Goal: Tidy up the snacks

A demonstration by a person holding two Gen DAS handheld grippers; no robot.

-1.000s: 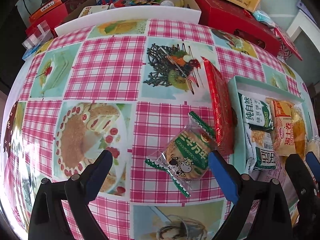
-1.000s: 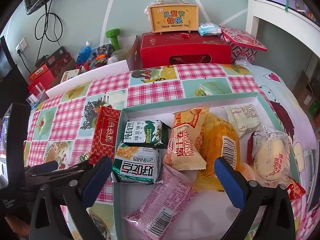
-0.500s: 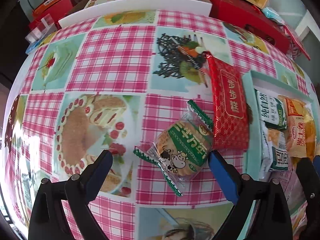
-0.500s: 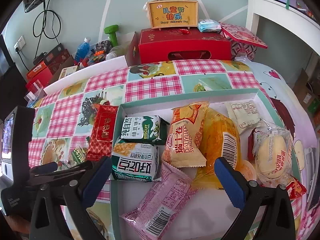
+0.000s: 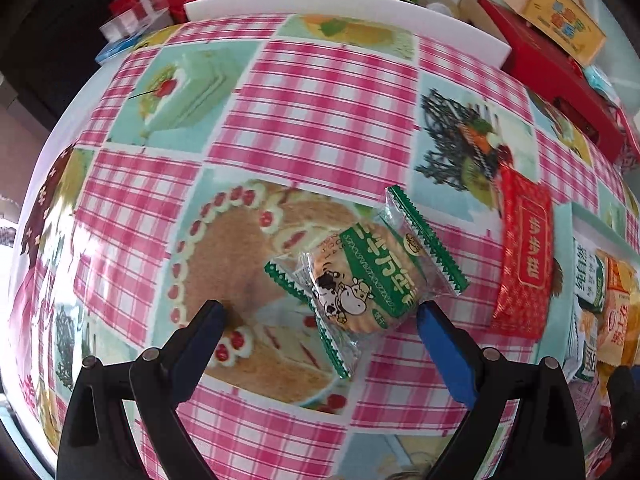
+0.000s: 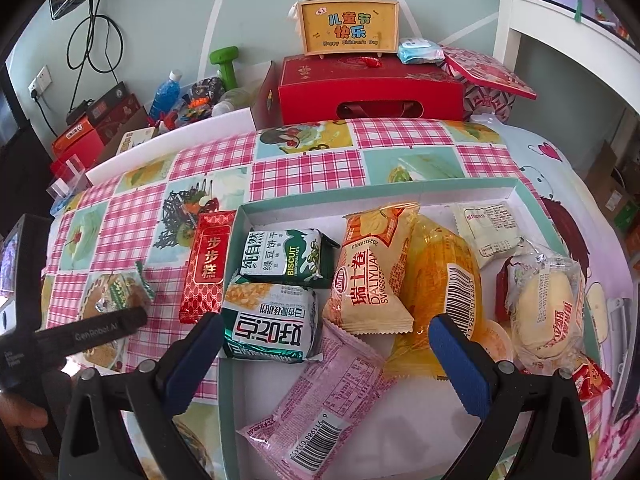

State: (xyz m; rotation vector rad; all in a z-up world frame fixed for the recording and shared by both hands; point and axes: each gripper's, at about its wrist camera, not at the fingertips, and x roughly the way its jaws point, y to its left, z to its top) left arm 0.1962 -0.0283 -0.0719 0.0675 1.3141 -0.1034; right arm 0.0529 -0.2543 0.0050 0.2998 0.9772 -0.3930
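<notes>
I hold the left tongs (image 5: 320, 316) spread wide, empty, straddling the green biscuit packet (image 5: 362, 280) on the table (image 5: 320, 80). Right tongs (image 6: 326, 326) hang agape over the tray (image 6: 440, 186). Next: descend, pinch, carry to the tray.
</notes>
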